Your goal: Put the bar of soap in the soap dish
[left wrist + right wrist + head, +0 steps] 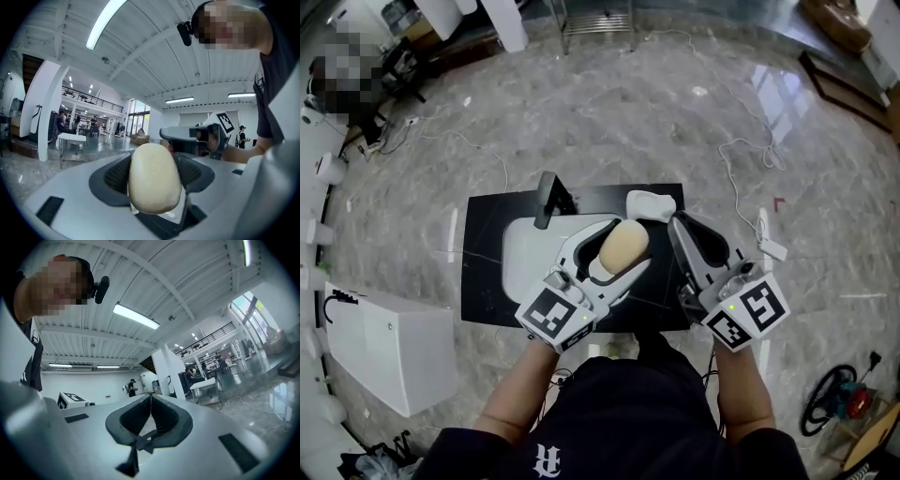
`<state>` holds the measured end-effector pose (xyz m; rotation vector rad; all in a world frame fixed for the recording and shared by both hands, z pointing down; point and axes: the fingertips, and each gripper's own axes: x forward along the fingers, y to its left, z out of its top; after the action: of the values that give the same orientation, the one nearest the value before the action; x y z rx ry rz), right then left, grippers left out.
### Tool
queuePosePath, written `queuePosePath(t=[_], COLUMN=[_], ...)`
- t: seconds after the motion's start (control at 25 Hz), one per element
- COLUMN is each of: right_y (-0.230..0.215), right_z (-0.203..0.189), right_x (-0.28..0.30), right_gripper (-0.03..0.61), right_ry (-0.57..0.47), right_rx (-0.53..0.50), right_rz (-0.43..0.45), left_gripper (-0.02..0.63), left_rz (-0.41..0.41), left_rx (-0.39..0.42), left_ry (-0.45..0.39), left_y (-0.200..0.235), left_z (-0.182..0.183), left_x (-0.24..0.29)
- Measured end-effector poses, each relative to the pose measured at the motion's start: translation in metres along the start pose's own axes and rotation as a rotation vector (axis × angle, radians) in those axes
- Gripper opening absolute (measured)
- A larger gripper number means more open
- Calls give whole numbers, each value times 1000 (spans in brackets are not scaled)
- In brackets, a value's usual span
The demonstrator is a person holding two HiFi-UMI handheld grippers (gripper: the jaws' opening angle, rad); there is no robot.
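A beige oval bar of soap [623,246] is held above the black table [483,281], with my left gripper [628,236] shut on it. In the left gripper view the soap [153,178] stands on end between the dark pads, and that gripper [154,161] tilts up toward the ceiling. The white soap dish [652,204] lies at the table's far edge, just beyond the soap. My right gripper [677,225] is shut and empty, with its tip beside the dish. In its own view the right gripper [151,398] has its pads pressed together with nothing between them.
A white basin [525,253] lies on the table under my left gripper, with a black upright fixture [547,199] at its far edge. A white box [384,347] stands on the floor at left. Cables and a power strip [766,236] lie on the marble floor at right.
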<state>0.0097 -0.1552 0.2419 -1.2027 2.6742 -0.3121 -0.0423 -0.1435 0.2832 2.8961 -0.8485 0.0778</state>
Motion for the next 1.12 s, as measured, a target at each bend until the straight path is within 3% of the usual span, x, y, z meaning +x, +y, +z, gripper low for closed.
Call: queuePosePath(t=[0.24, 0.48, 0.92, 1.12], right_y=[-58, -103, -164, -186], right_z=[-8, -35, -104, -124], right_x=[13, 26, 37, 38], right_gripper=[9, 9, 9, 9], right_ry=[15, 33, 62, 71], right_rx=[61, 111, 195, 227], right_rz=[19, -18, -122, -152], left_gripper=[296, 296, 296, 296], left_rz=[-7, -55, -209, -287], left_rx=[26, 74, 263, 318], left_ry=[73, 158, 421, 510], left_y=[26, 57, 103, 110], left_z=[-22, -60, -183, -223], left_x=[52, 91, 155, 172])
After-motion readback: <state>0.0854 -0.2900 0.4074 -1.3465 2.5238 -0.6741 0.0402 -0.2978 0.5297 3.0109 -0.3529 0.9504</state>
